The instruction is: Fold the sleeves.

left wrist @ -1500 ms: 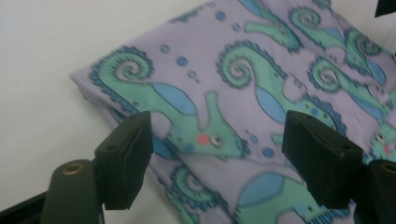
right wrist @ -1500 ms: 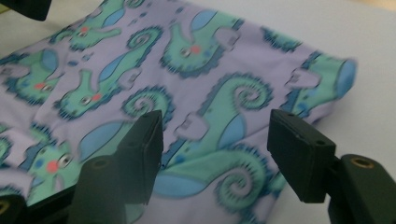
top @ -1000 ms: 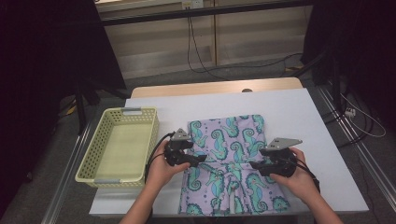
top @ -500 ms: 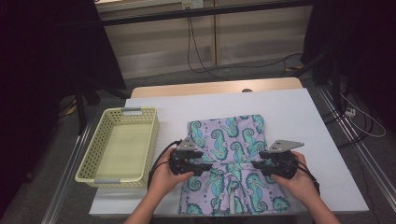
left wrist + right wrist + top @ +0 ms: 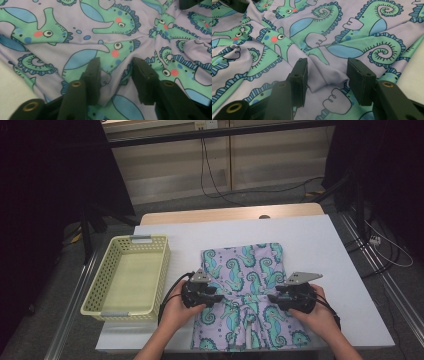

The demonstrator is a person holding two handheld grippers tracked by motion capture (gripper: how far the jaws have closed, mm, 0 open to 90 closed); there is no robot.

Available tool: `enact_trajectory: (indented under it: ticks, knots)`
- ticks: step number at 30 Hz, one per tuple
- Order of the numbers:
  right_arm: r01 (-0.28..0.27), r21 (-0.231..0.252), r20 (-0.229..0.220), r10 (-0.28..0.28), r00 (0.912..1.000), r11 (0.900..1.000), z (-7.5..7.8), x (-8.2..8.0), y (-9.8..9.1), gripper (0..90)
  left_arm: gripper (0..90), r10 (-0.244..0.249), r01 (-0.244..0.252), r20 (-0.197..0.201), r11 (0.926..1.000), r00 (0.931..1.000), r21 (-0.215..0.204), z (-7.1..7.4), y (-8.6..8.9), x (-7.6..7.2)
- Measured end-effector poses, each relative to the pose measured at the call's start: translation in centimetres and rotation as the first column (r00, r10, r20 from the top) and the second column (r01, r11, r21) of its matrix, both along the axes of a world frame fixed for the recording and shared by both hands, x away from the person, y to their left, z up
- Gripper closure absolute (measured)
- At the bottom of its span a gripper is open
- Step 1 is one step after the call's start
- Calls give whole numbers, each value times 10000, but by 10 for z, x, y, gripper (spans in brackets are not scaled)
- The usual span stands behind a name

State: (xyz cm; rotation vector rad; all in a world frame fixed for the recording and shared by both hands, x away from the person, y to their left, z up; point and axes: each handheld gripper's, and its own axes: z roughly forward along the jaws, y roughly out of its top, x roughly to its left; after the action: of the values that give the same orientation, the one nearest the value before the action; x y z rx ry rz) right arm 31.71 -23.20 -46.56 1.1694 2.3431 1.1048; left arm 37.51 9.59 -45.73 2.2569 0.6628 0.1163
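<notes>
Nearest the person, the seahorse-print garment [image 5: 247,300] lies flat on the white table top [image 5: 330,250], its near hem at the table's front edge and its far end reaching toward mid-table; it looks like a pair of shorts or a small skirt, though I cannot tell which. The left gripper [image 5: 216,298] sits at the garment's left edge, about halfway along it, and the right gripper [image 5: 273,298] at its right edge opposite; both point inward toward each other.

Against the earlier high views, the left gripper has come in from the left edge onto the cloth, and its jaws have just been closing; in the left gripper view the left gripper [image 5: 115,80] has a raised ridge of fabric between its jaws, which stand partly spread, the pads near the fold but not yet clearly pressing it. The right gripper [image 5: 327,80] likewise straddles a puckered fold, its jaws having narrowed over the last second and now steady; a gap shows beside each pad.

In my judgement both sides are being pinched up for a fold or a lift; the grips are not yet firm.

Farther left, a pale yellow plastic basket [image 5: 162,265] stands beside the garment, apart from it; beyond the white top, the wooden table edge [image 5: 230,215].
</notes>
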Motion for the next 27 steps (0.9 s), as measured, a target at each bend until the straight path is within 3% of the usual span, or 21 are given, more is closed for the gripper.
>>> enact_trajectory:
  ticks: [8, 15, 18, 20, 24, 27]
  knots:
    - [-18, 56, -59, 18, 10000, 10000, 0, 0, -1, 562, 779, 214, -209, -165, 9994, 9996, 291, 2, 2, -1]
    - [-87, 20, -74, 87, 9999, 10000, 1, 0, -1, 607, 864, 188, -180, -218, 9991, 9996, 383, 2, 2, -1]
    - [-145, 3, -79, 145, 9999, 9999, 1, 1, -2, 623, 881, 225, -213, -269, 9988, 9994, 441, 4, 2, 0]
    - [-116, 238, -53, 117, 9999, 9996, 3, 1, -4, 623, 885, 234, -220, -319, 9988, 9992, 428, 5, 2, -1]
    - [11, 366, 290, -22, 9996, 9993, 12, 2, -13, 623, 887, 321, -313, -364, 9993, 9988, 228, 10, 7, -1]
    - [-302, 480, 144, 296, 9995, 9984, 9, 0, -12, 620, 889, 368, -360, -457, 9992, 9983, 189, 12, 9, -1]
